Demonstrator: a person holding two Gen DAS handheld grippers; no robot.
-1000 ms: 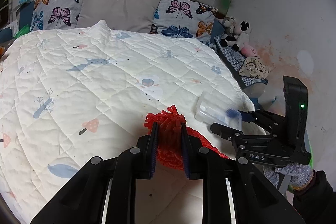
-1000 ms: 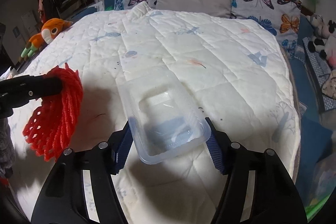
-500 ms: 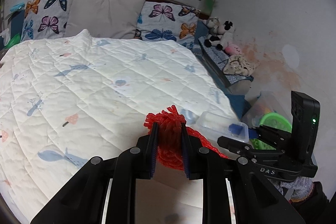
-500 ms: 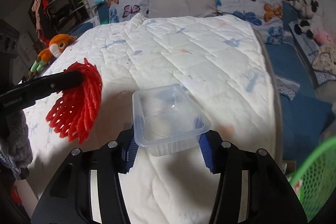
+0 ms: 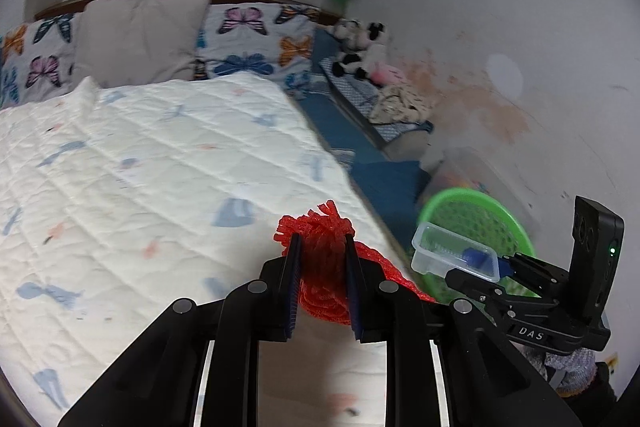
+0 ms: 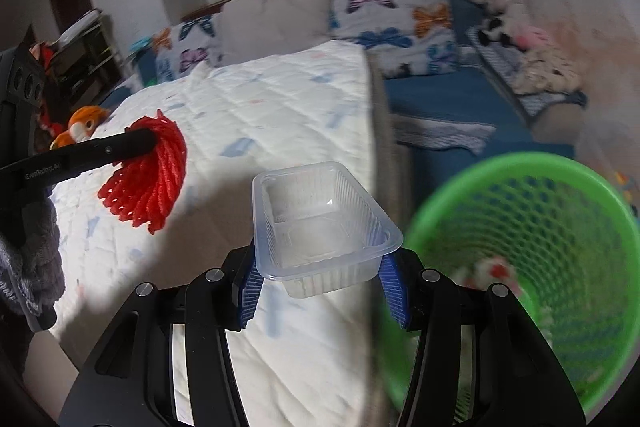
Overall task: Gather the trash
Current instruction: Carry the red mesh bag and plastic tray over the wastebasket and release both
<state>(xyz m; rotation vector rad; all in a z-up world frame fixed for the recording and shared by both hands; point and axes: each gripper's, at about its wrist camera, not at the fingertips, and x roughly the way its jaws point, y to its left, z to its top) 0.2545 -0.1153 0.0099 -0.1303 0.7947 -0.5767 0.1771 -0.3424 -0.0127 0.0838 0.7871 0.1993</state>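
Observation:
My left gripper point(image 5: 320, 247) is shut on a red mesh net point(image 5: 320, 271) and holds it above the bed's right edge. In the right wrist view the net point(image 6: 150, 179) hangs from the left gripper's fingers point(image 6: 132, 143). My right gripper point(image 6: 320, 275) is shut on a clear plastic tray point(image 6: 320, 215), held just left of a green mesh trash basket point(image 6: 532, 259). In the left wrist view the tray point(image 5: 452, 251) sits in front of the basket point(image 5: 472, 219), over its near rim. Some trash lies in the basket's bottom.
The bed with a white quilt point(image 5: 140, 167) fills the left. Butterfly pillows point(image 5: 256, 43) line the headboard. A blue mat point(image 6: 460, 107), soft toys point(image 5: 360, 47) and a clear storage box point(image 5: 468, 171) lie along the right wall. An orange plush point(image 6: 80, 125) lies at the bed's left side.
Both grippers have swung right, off the middle of the bed toward its right edge. The green basket has come into view and now lies close by the tray.

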